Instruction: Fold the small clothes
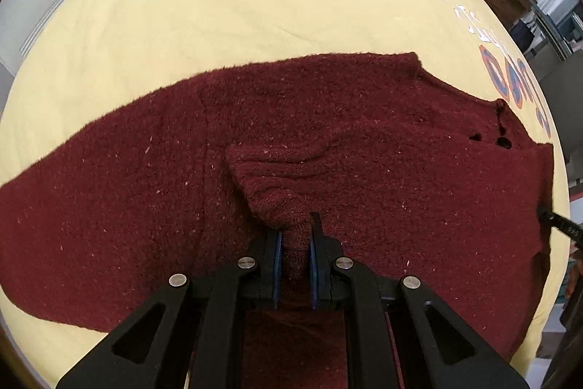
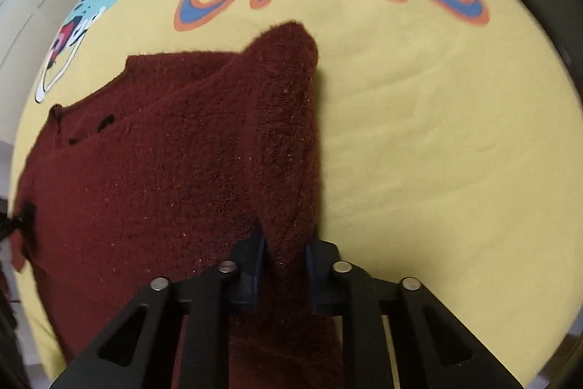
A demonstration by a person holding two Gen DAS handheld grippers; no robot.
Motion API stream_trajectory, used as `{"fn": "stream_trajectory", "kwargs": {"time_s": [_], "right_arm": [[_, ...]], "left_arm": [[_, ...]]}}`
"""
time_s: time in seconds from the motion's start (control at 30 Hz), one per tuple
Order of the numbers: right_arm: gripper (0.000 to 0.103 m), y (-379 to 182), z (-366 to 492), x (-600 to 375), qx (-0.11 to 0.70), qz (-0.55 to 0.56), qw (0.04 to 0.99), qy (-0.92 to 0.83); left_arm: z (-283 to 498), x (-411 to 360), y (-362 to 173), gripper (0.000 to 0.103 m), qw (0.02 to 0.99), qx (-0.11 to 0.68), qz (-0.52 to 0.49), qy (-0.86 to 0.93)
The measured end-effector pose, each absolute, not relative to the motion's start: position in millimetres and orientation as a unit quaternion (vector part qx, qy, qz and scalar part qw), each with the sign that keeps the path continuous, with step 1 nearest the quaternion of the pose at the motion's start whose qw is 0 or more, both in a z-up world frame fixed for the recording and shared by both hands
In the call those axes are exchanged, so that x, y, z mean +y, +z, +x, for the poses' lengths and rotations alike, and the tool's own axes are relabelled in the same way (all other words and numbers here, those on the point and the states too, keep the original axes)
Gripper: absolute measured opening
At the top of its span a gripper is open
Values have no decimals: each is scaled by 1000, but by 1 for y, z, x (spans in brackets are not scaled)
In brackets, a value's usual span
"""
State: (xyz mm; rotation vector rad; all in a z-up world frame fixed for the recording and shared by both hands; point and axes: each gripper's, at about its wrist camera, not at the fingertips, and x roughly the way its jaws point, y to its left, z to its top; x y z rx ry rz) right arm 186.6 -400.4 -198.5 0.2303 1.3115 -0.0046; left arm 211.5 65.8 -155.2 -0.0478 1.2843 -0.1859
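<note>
from the left wrist, the left hand-held gripper [image 1: 296,256] pinches a raised tuck of the maroon sweater [image 1: 328,133], spread on the yellow dino sheet [image 1: 109,35]. from the right wrist, the right hand-held gripper [image 2: 282,265] pinches the sweater's sheet-side edge; folding looks barely begun.

My left tool [image 1: 295,243] points steeply down, jaws pinched on fabric; my right tool [image 2: 284,246] does likewise, clamped tight.
</note>
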Motion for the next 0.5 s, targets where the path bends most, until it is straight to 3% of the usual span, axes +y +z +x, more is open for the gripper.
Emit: {"fn": "stream_trajectory", "kwargs": {"time_s": [0.23,0.33,0.4,0.43,0.47,0.5], "right_arm": [[15,-199,170,-409,599,115,792,-23],[20,-206,175,-404,607,117,785,-31],[24,-203,176,-401,605,115,787,-34],[31,-201,175,-400,603,113,789,-34],[48,-198,173,-399,599,109,792,-35],[56,-194,170,-397,595,103,796,-39]], "left_arm": [[219,56,-175,14,799,596,-26,-75],[217,47,-175,16,812,579,1,-76],[215,44,-173,29,816,574,11,-66],[215,44,-170,40,819,571,17,-52],[218,42,-168,50,822,568,20,-42],[213,38,-159,75,825,564,21,-37]]}}
